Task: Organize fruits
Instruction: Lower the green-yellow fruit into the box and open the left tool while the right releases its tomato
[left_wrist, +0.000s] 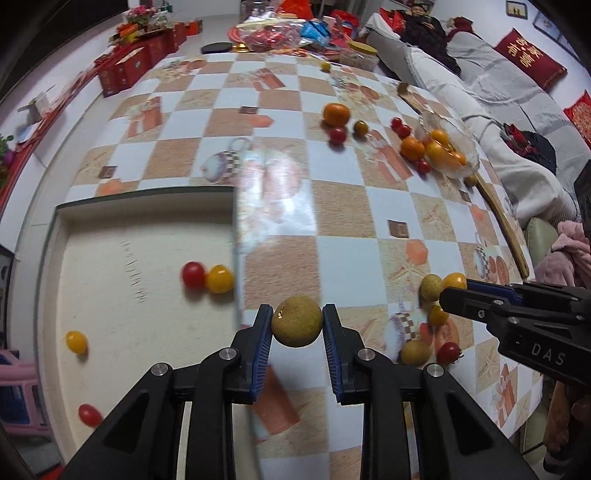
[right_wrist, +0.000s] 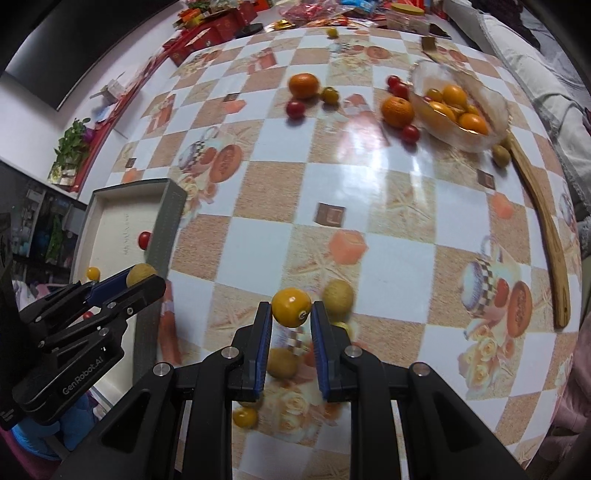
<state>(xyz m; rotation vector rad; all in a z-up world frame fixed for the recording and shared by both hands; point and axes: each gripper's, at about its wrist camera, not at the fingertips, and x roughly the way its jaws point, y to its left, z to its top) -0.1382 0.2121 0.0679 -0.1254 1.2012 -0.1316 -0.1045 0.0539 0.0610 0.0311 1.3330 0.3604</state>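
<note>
Checkered oilcloth covers the bench (left_wrist: 343, 221), where a shallow box (left_wrist: 140, 206) fills the left of the left wrist frame (four small tomatoes already inside). The left gripper (left_wrist: 297, 322), fingers clamped on a brown-green fruit (left_wrist: 297, 320), hangs just right of the box wall. Lower centre of the right wrist frame, the right gripper (right_wrist: 291, 309) pinches a yellow tomato (right_wrist: 291, 307), farther from the box.
</note>
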